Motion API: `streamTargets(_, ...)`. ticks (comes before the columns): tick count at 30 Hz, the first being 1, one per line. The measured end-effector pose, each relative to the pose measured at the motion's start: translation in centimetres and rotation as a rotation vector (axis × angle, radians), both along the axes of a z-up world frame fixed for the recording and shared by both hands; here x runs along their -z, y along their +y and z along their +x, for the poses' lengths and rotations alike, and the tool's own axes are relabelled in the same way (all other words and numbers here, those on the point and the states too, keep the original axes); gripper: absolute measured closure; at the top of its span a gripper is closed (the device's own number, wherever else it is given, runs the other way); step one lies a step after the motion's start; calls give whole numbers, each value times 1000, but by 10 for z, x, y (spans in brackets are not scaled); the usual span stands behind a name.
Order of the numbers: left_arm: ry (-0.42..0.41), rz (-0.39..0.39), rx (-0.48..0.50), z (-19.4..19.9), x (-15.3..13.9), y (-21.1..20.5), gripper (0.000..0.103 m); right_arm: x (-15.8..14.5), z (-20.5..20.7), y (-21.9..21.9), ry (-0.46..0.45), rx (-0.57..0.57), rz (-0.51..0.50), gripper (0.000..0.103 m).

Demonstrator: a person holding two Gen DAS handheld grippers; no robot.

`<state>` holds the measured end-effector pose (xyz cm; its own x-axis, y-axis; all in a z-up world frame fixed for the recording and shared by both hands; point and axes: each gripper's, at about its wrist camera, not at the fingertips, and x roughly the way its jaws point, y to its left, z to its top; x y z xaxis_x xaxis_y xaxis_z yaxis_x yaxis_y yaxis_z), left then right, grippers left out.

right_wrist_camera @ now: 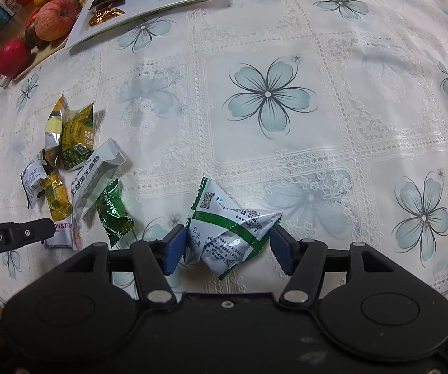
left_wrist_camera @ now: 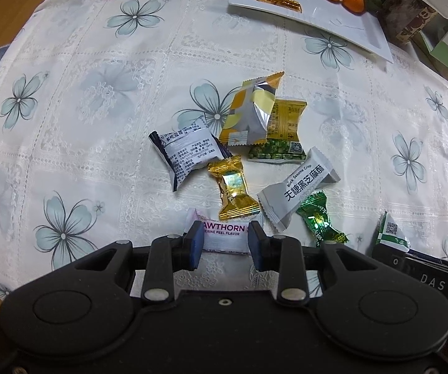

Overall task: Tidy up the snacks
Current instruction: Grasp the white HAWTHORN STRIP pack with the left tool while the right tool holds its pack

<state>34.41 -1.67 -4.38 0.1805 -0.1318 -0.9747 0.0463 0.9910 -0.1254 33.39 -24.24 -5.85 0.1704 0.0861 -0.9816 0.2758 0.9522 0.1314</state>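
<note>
Crinkled white-and-green snack packet (right_wrist_camera: 230, 233) lies between the right tool's (right_wrist_camera: 228, 243) blue pads (right_wrist_camera: 174, 247).

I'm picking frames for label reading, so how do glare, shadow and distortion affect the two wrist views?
Left wrist view: the table edge bows from fisheye, foil glints on the gold candy, yet the hawthorn packet print stays legible. Right wrist view: glare whitens the tablecloth, and the green-striped packet is crinkled but sharp.

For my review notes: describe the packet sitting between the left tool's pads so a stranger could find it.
On the white floral lace tablecloth, find the cluster of wrapped snacks; nearest the camera lies a flat white packet with pink "HAWTHORN" lettering, between the left tool pads. Unlike its foil neighbours, it is matte white with English print.
</note>
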Motion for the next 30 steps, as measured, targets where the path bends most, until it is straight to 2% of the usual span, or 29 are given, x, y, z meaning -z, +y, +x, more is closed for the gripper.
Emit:
streamTargets(4, -23, 25, -16, 2, 1, 1, 61, -1, -1, 3, -6, -7, -14, 39)
streamTargets(9, -27, 30, -96, 10, 5, 10, 61, -2, -3, 6, -13, -25, -25, 41)
streamTargets(13, -32, 93, -115, 12, 11, 13, 61, -1, -3, 5, -3, -27, 5, 41)
streamTargets(16, -4, 119, -84, 8, 16, 12, 61, -2, -4, 4, -1, -24, 12, 41)
streamTargets(25, 42, 125, 55, -16, 21, 4, 62, 0, -2, 2, 6, -6, 29, 41)
streamTargets(30, 16, 80, 94, -24, 10, 1, 62, -1, 0, -4, 9, 15, 51, 43)
